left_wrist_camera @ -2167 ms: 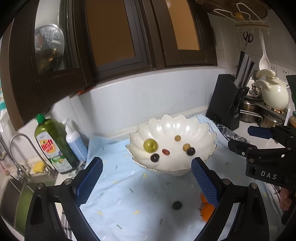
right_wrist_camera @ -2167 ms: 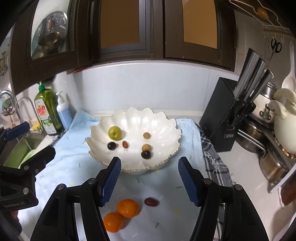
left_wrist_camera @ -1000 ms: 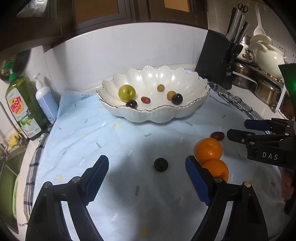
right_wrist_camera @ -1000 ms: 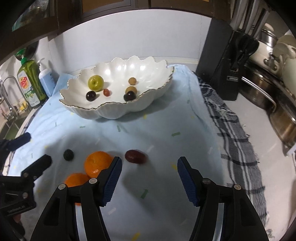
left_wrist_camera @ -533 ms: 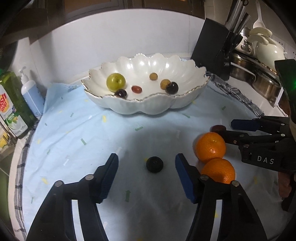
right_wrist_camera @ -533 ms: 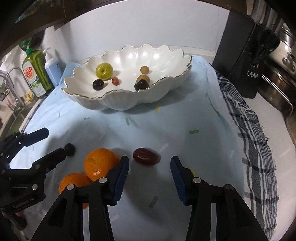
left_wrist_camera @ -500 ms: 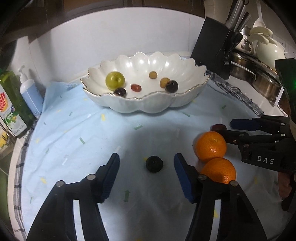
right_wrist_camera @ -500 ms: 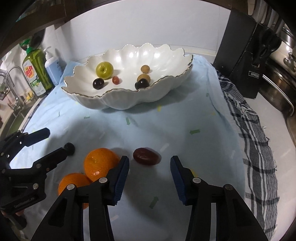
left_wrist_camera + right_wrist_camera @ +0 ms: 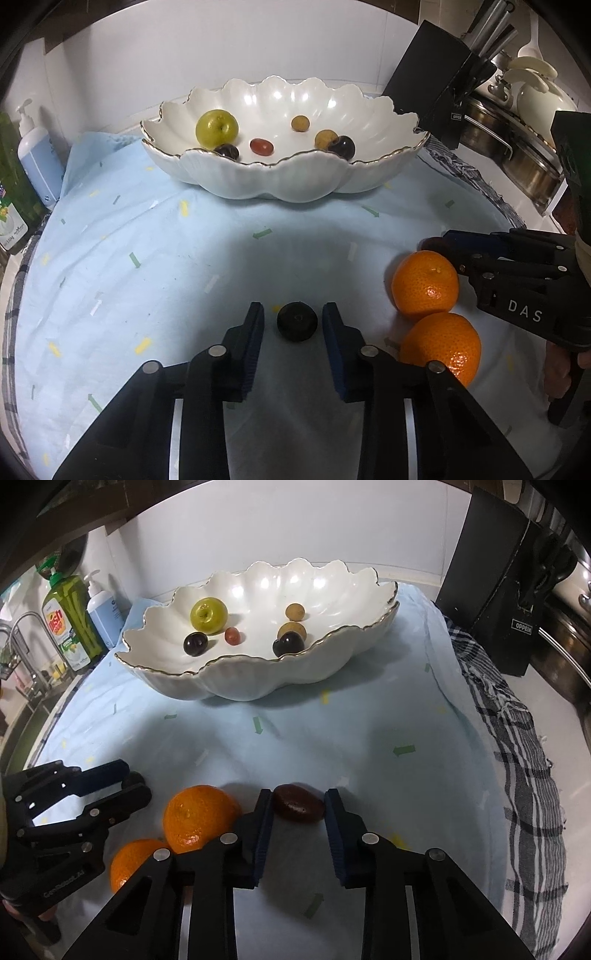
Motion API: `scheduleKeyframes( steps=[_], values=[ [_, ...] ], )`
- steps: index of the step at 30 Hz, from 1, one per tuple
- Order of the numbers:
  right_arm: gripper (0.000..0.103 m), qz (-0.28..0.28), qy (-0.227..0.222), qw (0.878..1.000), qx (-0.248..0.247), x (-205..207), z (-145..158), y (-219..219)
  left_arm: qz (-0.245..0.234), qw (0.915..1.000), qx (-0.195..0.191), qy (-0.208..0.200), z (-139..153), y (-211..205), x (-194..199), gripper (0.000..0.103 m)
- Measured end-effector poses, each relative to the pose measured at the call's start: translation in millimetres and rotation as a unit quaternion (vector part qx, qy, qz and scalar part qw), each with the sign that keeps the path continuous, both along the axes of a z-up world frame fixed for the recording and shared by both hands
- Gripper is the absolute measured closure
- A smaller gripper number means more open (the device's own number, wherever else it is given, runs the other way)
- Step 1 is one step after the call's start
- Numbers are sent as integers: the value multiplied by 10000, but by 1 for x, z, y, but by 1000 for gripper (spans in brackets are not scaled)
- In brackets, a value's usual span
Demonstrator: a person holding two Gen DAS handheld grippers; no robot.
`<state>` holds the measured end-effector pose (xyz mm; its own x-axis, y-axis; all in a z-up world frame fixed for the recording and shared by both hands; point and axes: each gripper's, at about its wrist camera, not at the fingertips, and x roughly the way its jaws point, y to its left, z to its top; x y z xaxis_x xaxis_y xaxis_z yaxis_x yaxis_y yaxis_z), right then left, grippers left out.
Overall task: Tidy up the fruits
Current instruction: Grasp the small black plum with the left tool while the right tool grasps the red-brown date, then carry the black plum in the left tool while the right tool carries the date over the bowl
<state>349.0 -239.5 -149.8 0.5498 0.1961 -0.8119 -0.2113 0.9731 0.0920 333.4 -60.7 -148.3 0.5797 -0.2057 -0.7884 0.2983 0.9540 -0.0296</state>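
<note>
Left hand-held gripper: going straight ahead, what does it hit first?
The small black fruit, already between the left hand-held gripper fingers, gaps showing either side. Beyond it is bare cloth, then the white bowl.

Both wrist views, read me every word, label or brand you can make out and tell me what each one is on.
"DAS": white letters on the right tool body, left wrist view.
"OPPEIN": small label on the black knife block.
"dish soap", roughly: red label on the green bottle; smaller print unreadable.
Grey lettering on the left tool body: too blurred.
Blue pump bottle: logo unreadable.

left claw point(image 9: 291, 325): black frame, blue pads | right claw point(image 9: 298, 808): same, silver screws
</note>
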Motion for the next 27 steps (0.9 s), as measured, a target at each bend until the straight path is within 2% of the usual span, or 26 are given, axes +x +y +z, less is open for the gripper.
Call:
scheduleKeyframes(
  steps=[4,16,27],
  values=[
    [75,-35,14,10000,72,0,-1,-1,-35,10000,-20,29,0,-1,1,80],
    [76,-73,-164,9997,140,-13,8,-1,9,9998,-120,-144,16,2,-10,81],
    [76,-52,-776,9969,145,-37,51,0,118,9983,-113,-551,52,6,-21,81]
  ],
)
